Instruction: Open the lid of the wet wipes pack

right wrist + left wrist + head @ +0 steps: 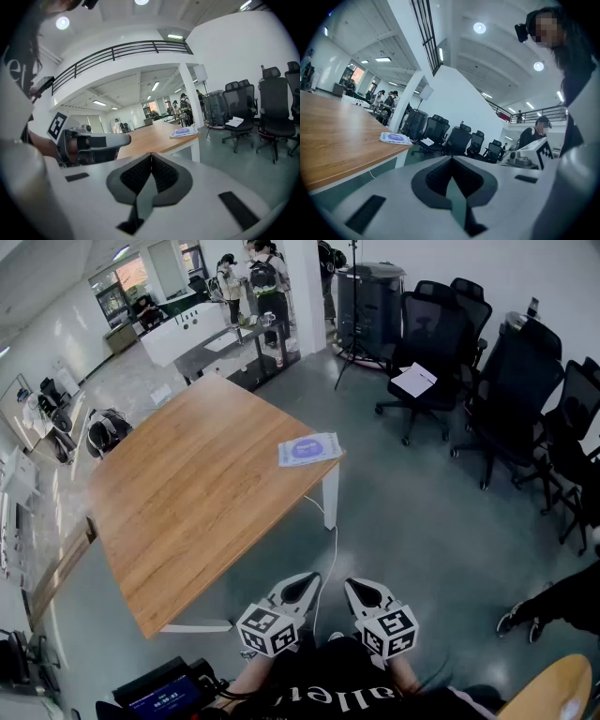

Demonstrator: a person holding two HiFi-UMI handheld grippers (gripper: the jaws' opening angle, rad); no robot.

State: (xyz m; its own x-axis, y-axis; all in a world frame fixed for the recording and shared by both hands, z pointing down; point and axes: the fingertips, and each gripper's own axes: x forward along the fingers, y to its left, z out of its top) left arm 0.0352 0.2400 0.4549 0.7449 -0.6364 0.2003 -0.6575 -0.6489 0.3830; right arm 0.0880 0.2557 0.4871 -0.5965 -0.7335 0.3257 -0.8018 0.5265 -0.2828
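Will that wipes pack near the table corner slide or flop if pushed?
The wet wipes pack lies flat and looks like soft film, so probably floppy. On the smooth wooden table it may slide when pushed.

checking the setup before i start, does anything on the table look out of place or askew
Nothing spilled or damaged. The wet wipes pack lies right at the table's corner, close to the edge and turned a little off its lines. The left claw and right claw are shut and empty, short of the table.
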